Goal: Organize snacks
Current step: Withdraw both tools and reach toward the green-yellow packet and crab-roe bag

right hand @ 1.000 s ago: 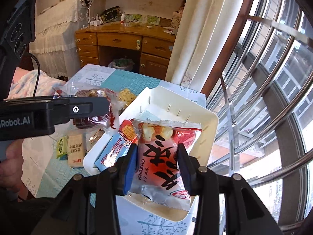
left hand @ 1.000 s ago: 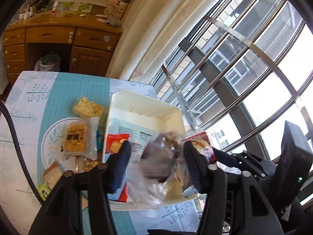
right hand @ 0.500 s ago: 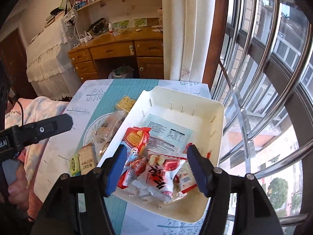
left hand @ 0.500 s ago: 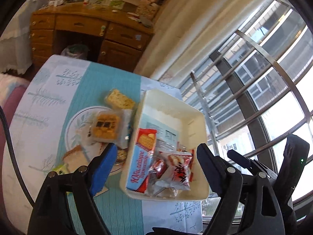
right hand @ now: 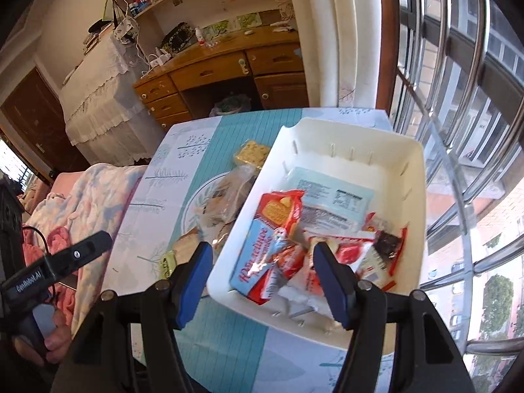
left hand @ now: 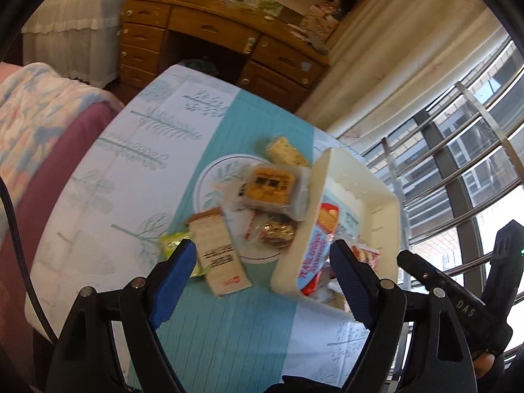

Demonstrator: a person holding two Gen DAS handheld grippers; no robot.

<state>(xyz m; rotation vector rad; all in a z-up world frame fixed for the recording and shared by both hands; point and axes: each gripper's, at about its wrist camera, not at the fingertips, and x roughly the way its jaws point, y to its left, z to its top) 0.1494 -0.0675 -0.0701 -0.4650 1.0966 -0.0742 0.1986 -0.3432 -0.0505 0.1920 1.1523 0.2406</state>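
Observation:
A white bin (right hand: 416, 177) (left hand: 389, 216) on the table holds several snack packets, among them a blue and red biscuit pack (right hand: 262, 249) (left hand: 317, 242) and a pale blue packet (right hand: 330, 193). Loose snacks lie left of the bin: an orange cake packet (left hand: 270, 185), a yellow cracker pack (left hand: 286, 152) (right hand: 250, 154), a tan wafer bar (left hand: 217, 249), a brown pastry (left hand: 276, 229) and a green candy (left hand: 172, 242). My left gripper (left hand: 262, 275) is open and empty above the loose snacks. My right gripper (right hand: 262, 278) is open and empty above the bin's near edge.
The table has a teal and white leaf-print cloth (left hand: 157, 150). A wooden desk (right hand: 222, 68) stands behind it. A bed with a floral blanket (left hand: 36, 104) is at the left. Window bars (right hand: 458, 98) run along the right side.
Both grippers opened and let their packets drop into the bin, then pulled back. The left gripper has swung left, over the loose snacks on the table.

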